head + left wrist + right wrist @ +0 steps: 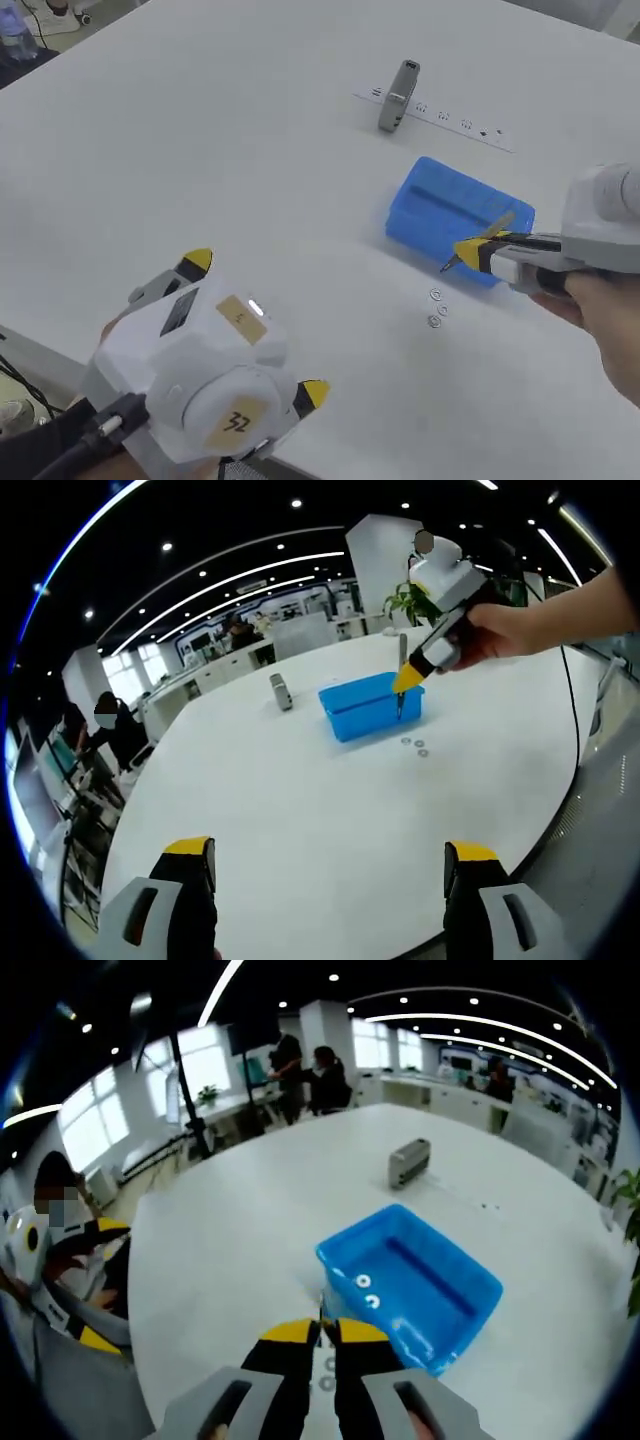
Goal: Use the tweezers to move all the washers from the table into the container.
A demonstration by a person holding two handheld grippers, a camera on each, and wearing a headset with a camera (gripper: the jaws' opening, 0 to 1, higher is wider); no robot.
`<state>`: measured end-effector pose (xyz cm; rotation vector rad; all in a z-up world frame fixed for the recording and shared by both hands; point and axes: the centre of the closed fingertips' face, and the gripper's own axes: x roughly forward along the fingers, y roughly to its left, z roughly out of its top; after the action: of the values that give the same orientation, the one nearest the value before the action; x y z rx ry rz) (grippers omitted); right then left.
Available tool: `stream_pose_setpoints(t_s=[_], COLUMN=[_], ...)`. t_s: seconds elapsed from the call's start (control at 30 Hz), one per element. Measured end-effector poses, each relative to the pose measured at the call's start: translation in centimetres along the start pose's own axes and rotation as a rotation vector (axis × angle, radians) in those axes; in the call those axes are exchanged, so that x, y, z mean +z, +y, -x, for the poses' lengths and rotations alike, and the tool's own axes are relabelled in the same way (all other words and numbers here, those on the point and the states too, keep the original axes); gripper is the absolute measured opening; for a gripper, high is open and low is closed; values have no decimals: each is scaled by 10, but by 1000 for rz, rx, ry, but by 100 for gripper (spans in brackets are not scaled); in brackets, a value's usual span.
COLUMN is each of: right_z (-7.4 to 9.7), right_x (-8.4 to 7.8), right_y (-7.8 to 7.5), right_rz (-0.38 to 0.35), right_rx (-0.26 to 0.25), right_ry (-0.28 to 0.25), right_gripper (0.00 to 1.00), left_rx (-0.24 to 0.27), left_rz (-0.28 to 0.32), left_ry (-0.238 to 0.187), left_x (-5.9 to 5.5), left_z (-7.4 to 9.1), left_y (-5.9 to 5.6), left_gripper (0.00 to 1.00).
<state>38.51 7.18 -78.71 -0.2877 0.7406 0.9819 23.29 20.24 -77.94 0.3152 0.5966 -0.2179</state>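
The blue container (450, 205) sits on the white table, and in the right gripper view two washers (367, 1291) lie inside the container (440, 1295). My right gripper (472, 250) is shut on the tweezers (450, 264), whose tip hangs at the container's near edge, above three washers (436, 308) on the table. Between the shut jaws the tweezers (322, 1322) show as a thin line over the loose washers (326, 1374). My left gripper (255, 327) is open and holds nothing, well to the left near the table's front edge. In its view the left gripper (330, 850) faces the container (370, 705), washers (415, 746) and right gripper (408, 677).
A small grey metal block (398, 95) stands on a flat white strip (450, 120) behind the container. The table's near edge (40, 350) runs past my left gripper. People sit at desks far behind the table (300, 1070).
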Motion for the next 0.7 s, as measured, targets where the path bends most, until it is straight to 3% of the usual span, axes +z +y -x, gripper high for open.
stream_pose_setpoints(t_s=[0.33, 0.7], right_z=[-13, -19], right_x=[-19, -24], right_y=[-4, -11], right_rz=[6, 14], right_rx=[-13, -25], right_ry=[59, 67], right_gripper=[3, 3], left_rx=[1, 0], left_rz=[-1, -2], left_ry=[1, 4], left_x=[0, -1], left_z=[0, 0], left_y=[0, 0], left_gripper=[97, 97])
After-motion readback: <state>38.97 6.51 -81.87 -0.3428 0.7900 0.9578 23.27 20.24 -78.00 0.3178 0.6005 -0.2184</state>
